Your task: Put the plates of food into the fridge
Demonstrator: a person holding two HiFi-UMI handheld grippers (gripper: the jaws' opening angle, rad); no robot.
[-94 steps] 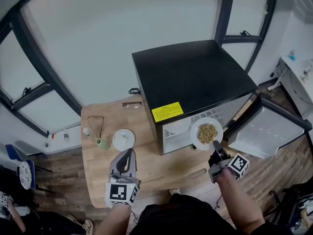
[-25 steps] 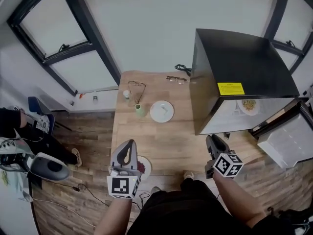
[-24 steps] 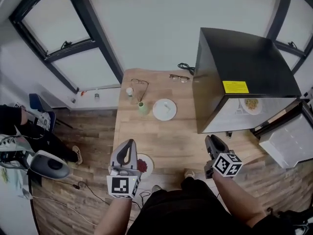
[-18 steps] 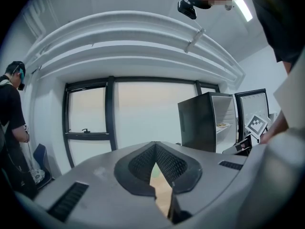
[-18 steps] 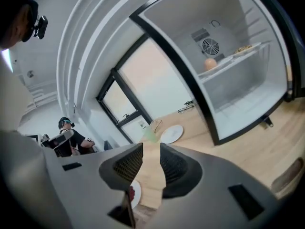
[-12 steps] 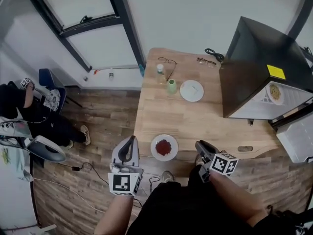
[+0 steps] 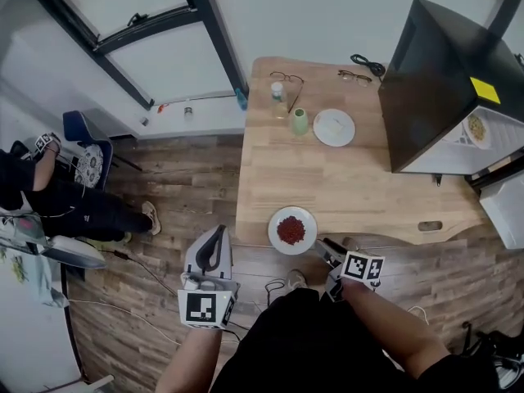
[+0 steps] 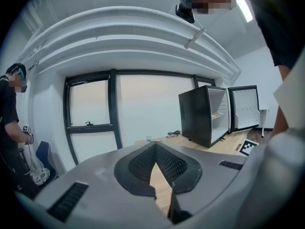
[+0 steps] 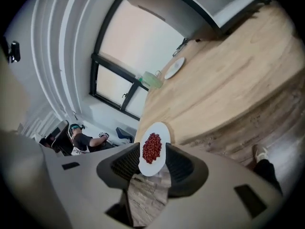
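A white plate of red food (image 7: 292, 230) lies at the near edge of the wooden table (image 7: 360, 187). My right gripper (image 7: 318, 246) is just beside its near rim. In the right gripper view the plate (image 9: 153, 150) shows in the gap of that gripper (image 9: 152, 143), whose jaws have just been opening and press on nothing. A plate of yellow food (image 7: 475, 127) sits on a shelf inside the black fridge (image 7: 446, 64). My left gripper (image 7: 214, 236) hangs shut and empty over the floor, left of the table, and shows shut (image 8: 156, 145) in its own view too.
An empty white plate (image 7: 334, 127), a green cup (image 7: 299, 121), a small bottle (image 7: 277, 92) and two pairs of glasses (image 7: 285, 79) lie at the table's far end. The fridge door (image 7: 503, 211) stands open at the right. A person (image 7: 37, 195) sits on the left.
The yellow food plate has gone from my right gripper into the fridge. I have drawn back from the fridge. The red food plate has come into view and the right gripper has dropped beside it.
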